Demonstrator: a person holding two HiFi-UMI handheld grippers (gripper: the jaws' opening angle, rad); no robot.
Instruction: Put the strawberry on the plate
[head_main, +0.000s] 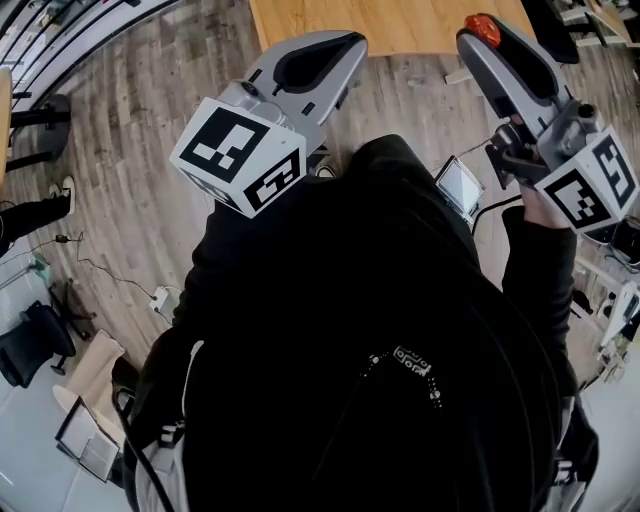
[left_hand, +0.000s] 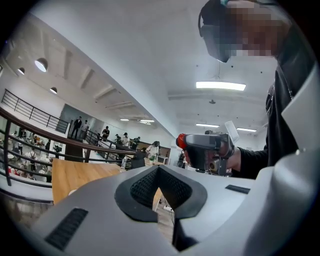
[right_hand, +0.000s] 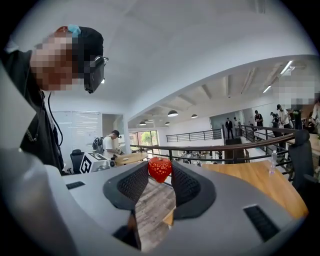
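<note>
Being pinched at the tips of the right gripper (right_hand: 159, 167), the strawberry (right_hand: 159, 170) is held in the air, likely so that it can be lowered freely onto the plate, which is shown in no view. It is seen as small, glossy red, dimpled and tapering downward. The left gripper (left_hand: 158, 169) is kept closed and empty alongside, short of the wooden table (head_main: 390, 25).

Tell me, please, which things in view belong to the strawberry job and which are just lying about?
Job in hand: strawberry, gripped in the right claw; wooden table ahead. No plate is in view.
Lying about: left claw, empty; office chair; floor cable.
</note>
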